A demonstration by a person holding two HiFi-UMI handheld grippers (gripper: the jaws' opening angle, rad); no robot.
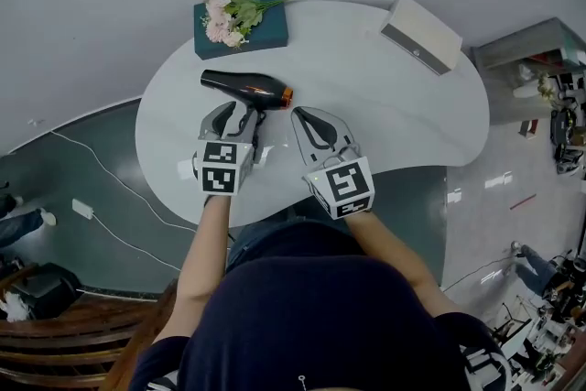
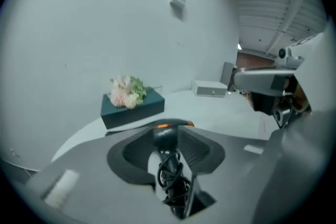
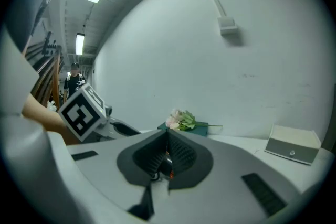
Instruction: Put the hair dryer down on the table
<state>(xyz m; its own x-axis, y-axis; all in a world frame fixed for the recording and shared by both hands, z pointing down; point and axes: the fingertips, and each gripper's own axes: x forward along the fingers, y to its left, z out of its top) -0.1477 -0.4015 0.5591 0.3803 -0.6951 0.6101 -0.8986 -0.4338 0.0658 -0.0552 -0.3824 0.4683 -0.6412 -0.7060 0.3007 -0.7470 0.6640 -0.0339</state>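
The black hair dryer with an orange ring at its nozzle lies across the white table, nozzle to the right. My left gripper reaches over its handle from the near side. In the left gripper view the handle, wrapped in its cord, runs between the jaws of the left gripper; a strip of table shows between the left jaw and the handle. My right gripper hangs just right of the nozzle, jaws together and empty. Past the closed jaws of the right gripper a bit of the dryer shows.
A teal box with pink flowers sits at the table's far edge behind the dryer. A white box stands at the far right. Cables and a socket strip lie on the floor to the left.
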